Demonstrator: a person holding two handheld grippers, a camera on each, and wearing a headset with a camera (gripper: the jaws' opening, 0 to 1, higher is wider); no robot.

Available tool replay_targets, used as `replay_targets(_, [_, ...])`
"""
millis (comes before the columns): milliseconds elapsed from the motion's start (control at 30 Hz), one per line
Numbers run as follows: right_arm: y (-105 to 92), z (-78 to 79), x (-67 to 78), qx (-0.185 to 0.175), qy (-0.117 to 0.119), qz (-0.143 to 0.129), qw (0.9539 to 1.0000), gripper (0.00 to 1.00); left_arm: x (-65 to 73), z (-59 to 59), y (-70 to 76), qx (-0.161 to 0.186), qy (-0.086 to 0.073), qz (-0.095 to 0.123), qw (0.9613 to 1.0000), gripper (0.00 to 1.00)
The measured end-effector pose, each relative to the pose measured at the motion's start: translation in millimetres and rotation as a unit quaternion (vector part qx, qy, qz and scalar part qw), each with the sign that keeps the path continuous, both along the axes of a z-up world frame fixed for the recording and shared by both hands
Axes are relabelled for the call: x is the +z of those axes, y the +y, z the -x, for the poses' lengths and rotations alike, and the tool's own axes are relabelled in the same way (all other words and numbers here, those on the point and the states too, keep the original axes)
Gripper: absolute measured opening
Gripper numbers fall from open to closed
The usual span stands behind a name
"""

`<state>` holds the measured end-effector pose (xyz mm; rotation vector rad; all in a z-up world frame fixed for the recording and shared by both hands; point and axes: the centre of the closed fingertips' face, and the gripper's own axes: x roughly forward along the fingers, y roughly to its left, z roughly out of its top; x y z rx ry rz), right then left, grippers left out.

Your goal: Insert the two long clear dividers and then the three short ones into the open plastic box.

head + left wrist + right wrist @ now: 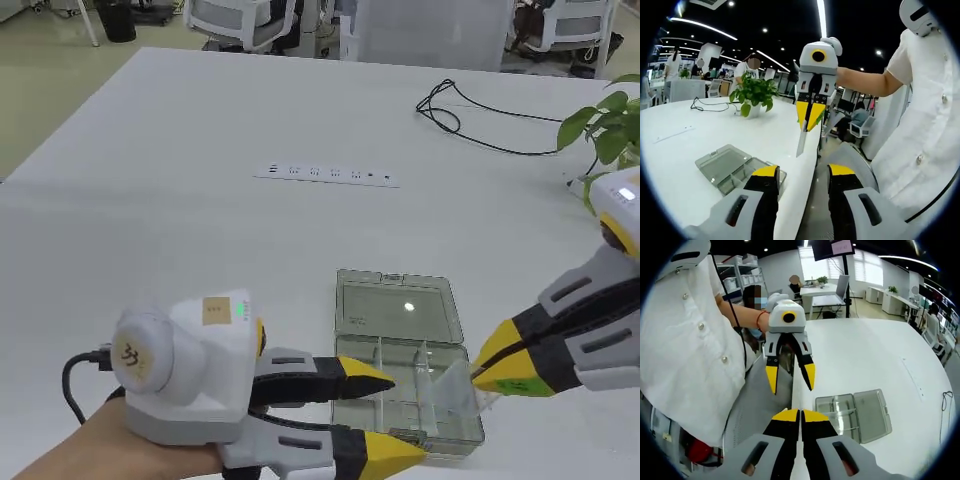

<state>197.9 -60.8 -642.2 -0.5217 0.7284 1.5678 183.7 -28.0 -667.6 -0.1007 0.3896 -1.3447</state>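
The open clear plastic box (452, 437) lies near the table's front edge, its lid (398, 308) folded back flat. Clear dividers stand inside the base. My right gripper (487, 370) hovers over the box's right end, shut on a clear divider (462, 392) that hangs down toward the base. In the left gripper view the right gripper (809, 120) holds that divider (801, 144) upright above the box (725, 165). My left gripper (385, 415) stands open just left of the box, nothing between its jaws. The right gripper view has the left gripper (790, 382) facing me, beside the box (840, 410).
A white power strip (328, 174) lies mid-table, a black cable (470, 120) at the back right, and a potted plant (605, 125) at the right edge. Office chairs stand beyond the far edge. The person's white shirt (920, 130) is close behind the table's front edge.
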Motion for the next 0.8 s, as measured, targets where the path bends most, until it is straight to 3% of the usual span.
replay_targets(167, [1.1, -10.4, -6.3, -0.006, -0.01, 0.008, 0.9999, 0.02, -3.2, -5.2, 5.9, 0.012, -0.005, -0.007, 0.9999, 0.42])
replay_targets(600, [3.1, -37.2, -29.9, -0.017, -0.028, 0.027, 0.9991, 0.02, -14.2, -16.1, 18.2, 0.029, 0.004, -0.015, 0.9995, 0.59])
replay_targets(800, [6.8, -48.7, -44.9, -0.02, -0.038, 0.031, 0.9986, 0.02, -27.6, -23.7, 24.7, 0.037, 0.004, -0.031, 0.9988, 0.7])
